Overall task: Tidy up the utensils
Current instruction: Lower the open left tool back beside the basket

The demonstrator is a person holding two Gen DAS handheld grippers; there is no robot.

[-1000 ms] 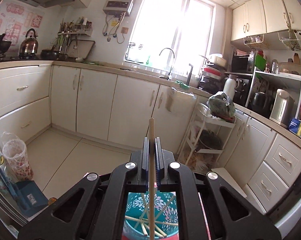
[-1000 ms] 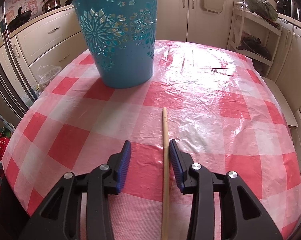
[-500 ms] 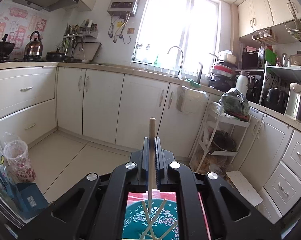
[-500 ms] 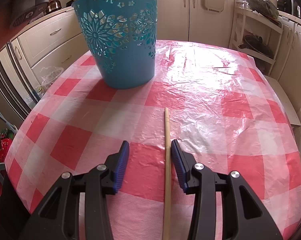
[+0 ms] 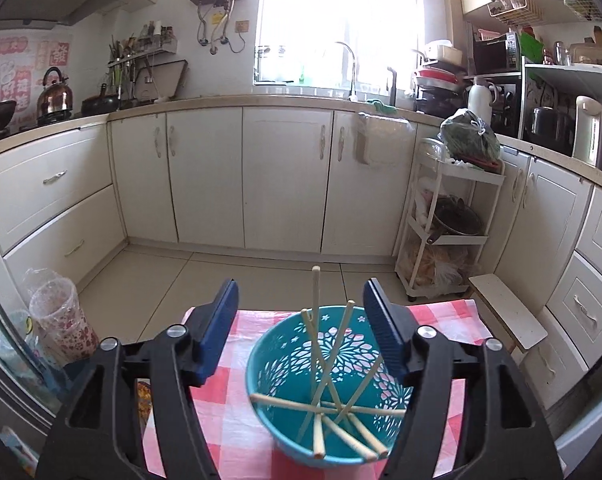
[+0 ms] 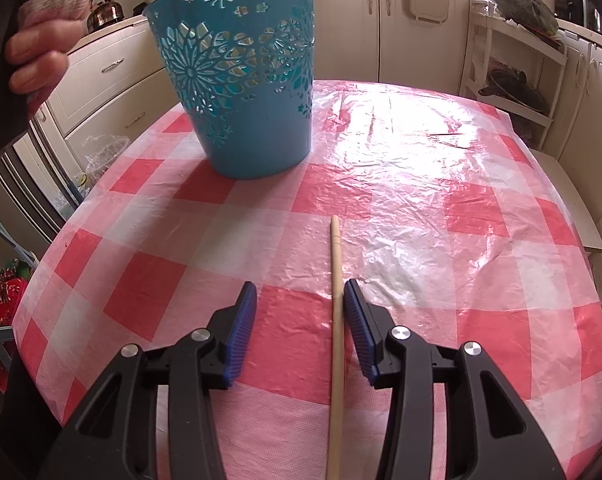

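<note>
Left wrist view: the worktop under its red-and-white checked cloth carries the blue basket, which now fills far more of the frame than a second ago, seen from above with several chopsticks leaning crossed inside. The left gripper pinched a chopstick a second ago; its jaws have just been opening and now stand wide apart, nothing pressed between them, and the released chopstick stands in the basket. In the right wrist view, the right gripper hangs over the cloth, jaws partly spread around a chopstick lying flat, just beside the right-hand pad, exactly as before.
</note>
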